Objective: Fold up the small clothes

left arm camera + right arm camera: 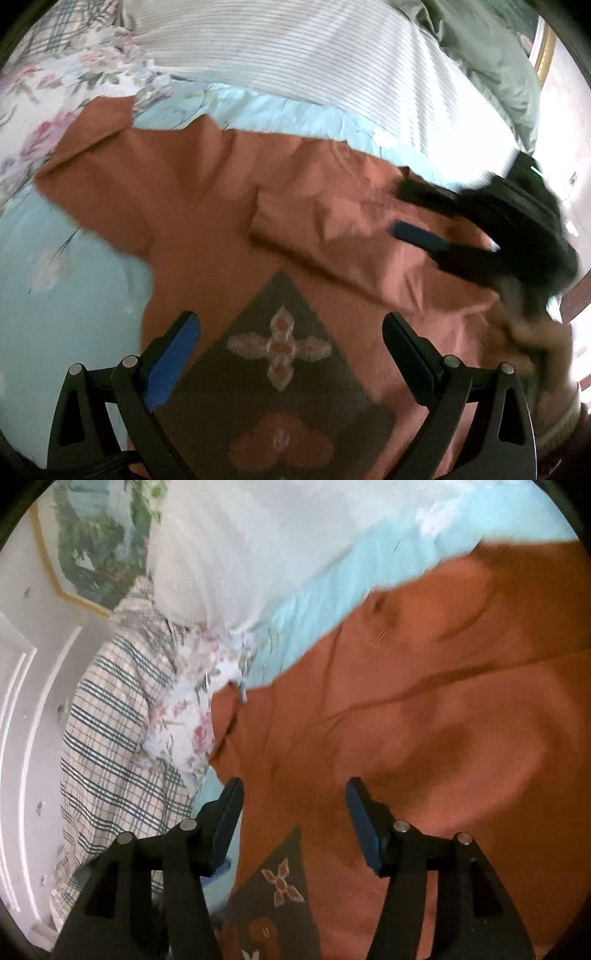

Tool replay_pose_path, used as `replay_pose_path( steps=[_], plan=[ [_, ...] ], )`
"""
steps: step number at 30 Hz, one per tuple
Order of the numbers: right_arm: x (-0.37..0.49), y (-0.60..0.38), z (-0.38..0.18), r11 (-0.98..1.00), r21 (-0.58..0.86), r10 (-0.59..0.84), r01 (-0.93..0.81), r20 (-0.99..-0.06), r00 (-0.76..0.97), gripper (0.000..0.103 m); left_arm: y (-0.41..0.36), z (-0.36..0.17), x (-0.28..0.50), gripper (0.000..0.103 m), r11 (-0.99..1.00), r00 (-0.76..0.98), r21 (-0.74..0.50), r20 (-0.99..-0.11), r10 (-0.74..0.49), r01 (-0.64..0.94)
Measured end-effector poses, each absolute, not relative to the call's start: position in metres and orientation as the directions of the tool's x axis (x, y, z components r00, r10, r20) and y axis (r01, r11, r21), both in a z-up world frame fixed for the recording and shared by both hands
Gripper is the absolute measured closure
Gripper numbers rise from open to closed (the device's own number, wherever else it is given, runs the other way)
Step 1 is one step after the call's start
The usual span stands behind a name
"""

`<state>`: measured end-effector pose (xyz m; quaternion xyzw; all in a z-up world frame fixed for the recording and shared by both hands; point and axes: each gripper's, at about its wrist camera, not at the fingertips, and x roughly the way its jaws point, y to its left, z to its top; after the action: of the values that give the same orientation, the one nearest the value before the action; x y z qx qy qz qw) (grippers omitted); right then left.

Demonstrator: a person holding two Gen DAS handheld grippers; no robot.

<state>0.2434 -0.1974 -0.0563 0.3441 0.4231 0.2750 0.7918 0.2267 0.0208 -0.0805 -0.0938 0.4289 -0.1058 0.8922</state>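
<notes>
A rust-orange garment (pixel 207 192) with a dark patterned triangle panel (pixel 280 354) lies spread on a light-blue bedsheet (pixel 70 295). One side is folded over its middle (pixel 332 225). My left gripper (pixel 291 332) is open and empty above the panel. My right gripper (pixel 402 206) shows blurred at the right, open over the folded part. In the right wrist view the right gripper (pixel 293 801) is open and empty above the garment (pixel 443 720), near its left edge; the panel (pixel 280 890) shows below.
A white striped pillow (pixel 295 48) lies beyond the garment. A floral quilt (pixel 44 85) is at the far left. A plaid cloth (pixel 110 746), a white door (pixel 22 720) and a framed picture (pixel 92 542) show in the right wrist view.
</notes>
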Motion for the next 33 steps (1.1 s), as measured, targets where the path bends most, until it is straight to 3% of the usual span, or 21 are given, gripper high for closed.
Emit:
replay_pose_path(
  steps=[6,10,12,13,14,16,19,22,31,32,33],
  plan=[
    [0.195,-0.257,-0.039,0.658,0.748,0.635,-0.087,-0.489,0.598,0.043,0.024,-0.100,0.304,0.005,0.942,0.554,-0.317,-0.768,-0.322,0.110],
    [0.172,-0.289,-0.036,0.687,0.726,0.565,-0.029,-0.509,0.649,0.043,0.026,-0.122,0.349,0.017,0.923,0.493,-0.372,-0.788,-0.370,0.098],
    [0.165,-0.306,-0.037,0.703,0.711,0.525,0.004,-0.523,0.671,0.043,0.022,-0.122,0.356,0.037,0.929,0.506,-0.350,-0.783,-0.361,0.122],
    [0.163,-0.313,-0.038,0.706,0.708,0.509,0.021,-0.528,0.680,0.043,0.018,-0.120,0.356,0.066,0.928,0.510,-0.339,-0.777,-0.368,0.154],
    [0.162,-0.323,-0.039,0.705,0.708,0.493,0.041,-0.531,0.689,0.043,0.016,-0.119,0.355,0.101,0.925,0.507,-0.339,-0.775,-0.377,0.170],
    [0.161,-0.338,-0.041,0.710,0.700,0.464,0.071,-0.541,0.701,0.043,0.017,-0.114,0.349,0.099,0.918,0.518,-0.352,-0.759,-0.396,0.186],
    [0.159,-0.363,-0.040,0.747,0.654,0.386,0.119,-0.572,0.724,0.043,0.038,-0.094,0.322,0.099,0.940,0.638,-0.313,-0.699,-0.323,0.133],
    [0.170,-0.383,-0.044,0.786,0.594,0.310,0.172,-0.619,0.722,0.043,0.052,-0.097,0.312,0.099,0.955,0.654,-0.289,-0.710,-0.262,0.069],
    [0.236,-0.383,-0.082,0.874,0.455,0.279,0.169,-0.756,0.592,0.043,0.064,-0.105,0.302,0.098,0.943,0.658,-0.333,-0.706,-0.261,0.016],
    [0.241,-0.381,-0.087,0.880,0.447,0.285,0.162,-0.768,0.573,0.053,0.063,-0.104,0.302,0.098,0.946,0.661,-0.324,-0.707,-0.253,0.016],
    [0.245,-0.382,-0.092,0.877,0.455,0.300,0.154,-0.771,0.562,0.090,0.063,-0.103,0.302,0.098,0.948,0.659,-0.318,-0.709,-0.250,0.018]
  ],
)
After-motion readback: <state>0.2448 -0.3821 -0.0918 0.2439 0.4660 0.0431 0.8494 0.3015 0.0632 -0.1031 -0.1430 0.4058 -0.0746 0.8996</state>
